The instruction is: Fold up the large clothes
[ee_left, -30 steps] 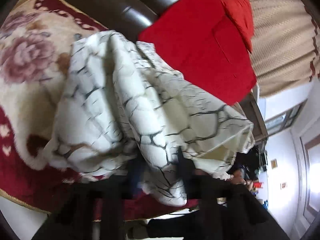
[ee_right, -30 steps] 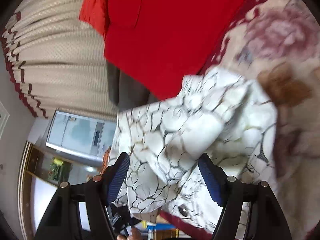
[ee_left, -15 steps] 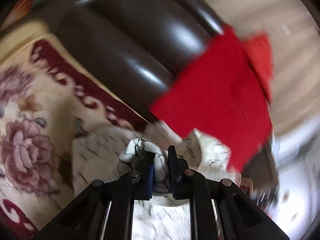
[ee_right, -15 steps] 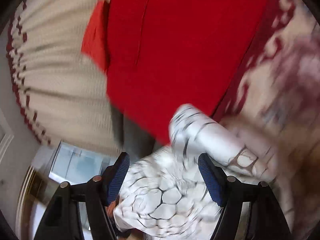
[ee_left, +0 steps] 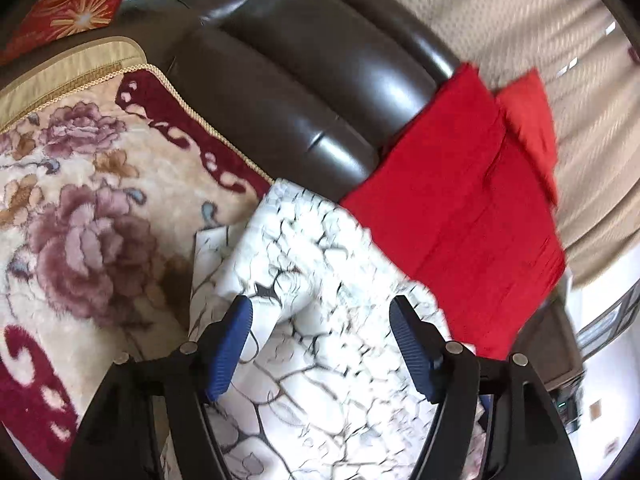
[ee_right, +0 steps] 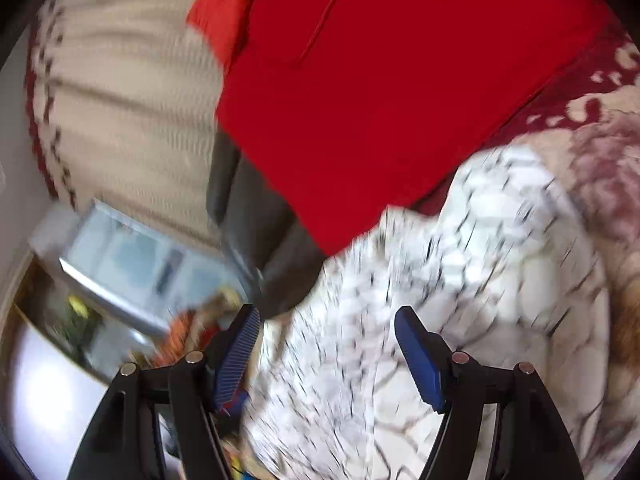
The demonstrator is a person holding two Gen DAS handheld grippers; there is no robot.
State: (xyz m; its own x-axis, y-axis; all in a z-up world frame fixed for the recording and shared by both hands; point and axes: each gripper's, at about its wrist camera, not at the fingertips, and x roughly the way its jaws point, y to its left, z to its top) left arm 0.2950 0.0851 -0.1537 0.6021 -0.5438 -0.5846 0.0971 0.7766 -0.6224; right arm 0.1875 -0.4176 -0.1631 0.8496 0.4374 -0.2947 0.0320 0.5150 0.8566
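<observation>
A white garment with a black crackle print (ee_left: 312, 248) lies spread on the floral sofa cover (ee_left: 80, 216), its far edge against a red cushion (ee_left: 460, 216). My left gripper (ee_left: 320, 308) hovers just over the cloth with its jaws opening wide; a fold of fabric lies under and between the blue pads (ee_left: 230, 350), but neither pad presses on it. In the right wrist view the same garment (ee_right: 500, 248) is blurred, and my right gripper (ee_right: 326, 320) stands open above its near edge, nothing pinched. The red cushion (ee_right: 380, 80) fills the upper part of that view.
A dark brown leather sofa back (ee_left: 320, 72) runs behind the floral cover. Beige curtains (ee_left: 540, 20) hang behind the cushion. A red printed cushion (ee_left: 68, 8) sits at the far left. Beyond the sofa's edge are a window (ee_right: 132, 264) and room clutter.
The left gripper was shut on a bunch of the garment half a second ago; now its jaws are wide and the cloth lies flat. Both grippers have drawn back over the garment.
</observation>
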